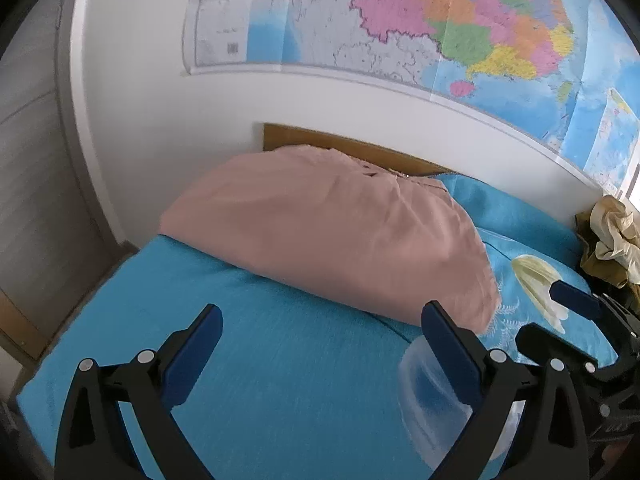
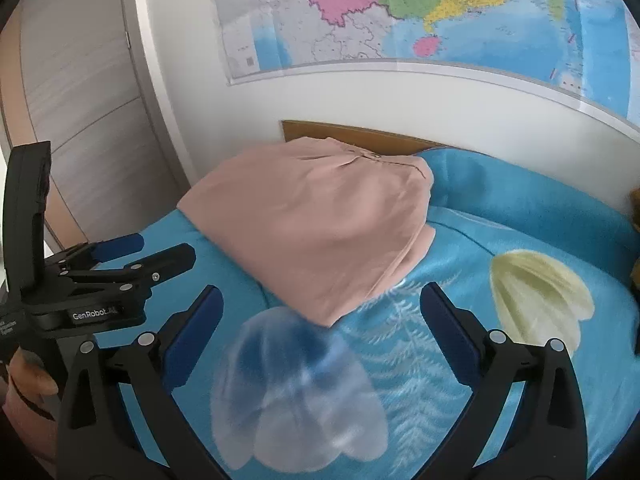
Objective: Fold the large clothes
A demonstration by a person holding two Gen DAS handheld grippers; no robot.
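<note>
A folded pink garment (image 1: 328, 232) lies on the blue bed cover (image 1: 260, 360), near the wooden headboard (image 1: 320, 140). It also shows in the right wrist view (image 2: 320, 224). My left gripper (image 1: 320, 344) is open and empty, held above the bed short of the garment's near edge. My right gripper (image 2: 320, 320) is open and empty, just short of the garment's near corner. The right gripper also shows at the right edge of the left wrist view (image 1: 560, 316), and the left gripper shows at the left of the right wrist view (image 2: 156, 252).
The bed cover (image 2: 500, 240) has pale flower and fern prints. A large map (image 1: 440, 24) hangs on the white wall behind the bed. Crumpled yellowish cloth (image 1: 608, 232) lies at the far right. A wooden door (image 2: 80, 100) stands to the left.
</note>
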